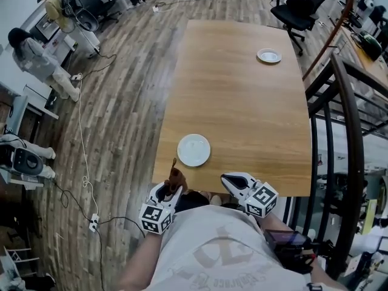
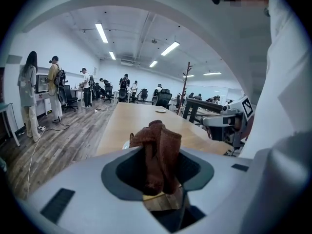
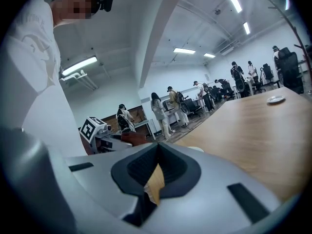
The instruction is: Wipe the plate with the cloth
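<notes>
Table (image 1: 242, 102) mid: bare wood betw. near plate (image 1: 194, 150) & far plate (image 1: 268, 56).
Right edge: railing (image 1: 345, 96) close alongside.
Left edge: open floor (image 1: 127, 90).

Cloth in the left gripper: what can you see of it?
The cloth is rust-brown, looks like nubby towelling, and is bunched into upright folds. The left gripper is shut on its lower part; the top stands clear of the jaws. It is held at the near edge of the table, just short of the near plate.

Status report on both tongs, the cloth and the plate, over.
Left tongs shut on cloth. Right tongs shut, empty. Plate at near table edge, untouched. Nothing between cloth and plate.
</notes>
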The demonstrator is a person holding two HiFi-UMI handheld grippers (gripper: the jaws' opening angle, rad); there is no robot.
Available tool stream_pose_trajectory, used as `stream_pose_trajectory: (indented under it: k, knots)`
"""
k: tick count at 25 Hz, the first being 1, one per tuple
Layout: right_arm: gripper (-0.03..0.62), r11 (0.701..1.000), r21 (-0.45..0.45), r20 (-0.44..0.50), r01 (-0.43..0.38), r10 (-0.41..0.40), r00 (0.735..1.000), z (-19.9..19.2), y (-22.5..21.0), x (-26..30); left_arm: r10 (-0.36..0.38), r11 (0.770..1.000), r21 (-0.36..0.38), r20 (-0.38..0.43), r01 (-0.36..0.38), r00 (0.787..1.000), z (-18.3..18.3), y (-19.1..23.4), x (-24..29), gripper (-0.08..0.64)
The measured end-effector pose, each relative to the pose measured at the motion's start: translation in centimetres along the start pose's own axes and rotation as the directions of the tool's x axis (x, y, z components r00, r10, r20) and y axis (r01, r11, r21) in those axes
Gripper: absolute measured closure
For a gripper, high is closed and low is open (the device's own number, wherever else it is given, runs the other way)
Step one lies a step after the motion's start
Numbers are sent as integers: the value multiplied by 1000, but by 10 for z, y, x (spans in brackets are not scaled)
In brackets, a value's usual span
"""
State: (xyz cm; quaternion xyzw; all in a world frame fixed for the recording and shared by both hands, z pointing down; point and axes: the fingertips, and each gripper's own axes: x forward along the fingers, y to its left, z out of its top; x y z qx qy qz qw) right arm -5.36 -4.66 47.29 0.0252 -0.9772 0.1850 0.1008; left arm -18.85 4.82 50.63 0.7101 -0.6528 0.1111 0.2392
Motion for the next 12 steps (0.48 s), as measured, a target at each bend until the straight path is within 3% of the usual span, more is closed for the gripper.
stream_pose_trajectory:
  k: [12]
  knots:
    - [580,1000,3,8,9,-9,1000,-7,7,4,-7,999,42,-22,8,1000,-5,-5,-8,390]
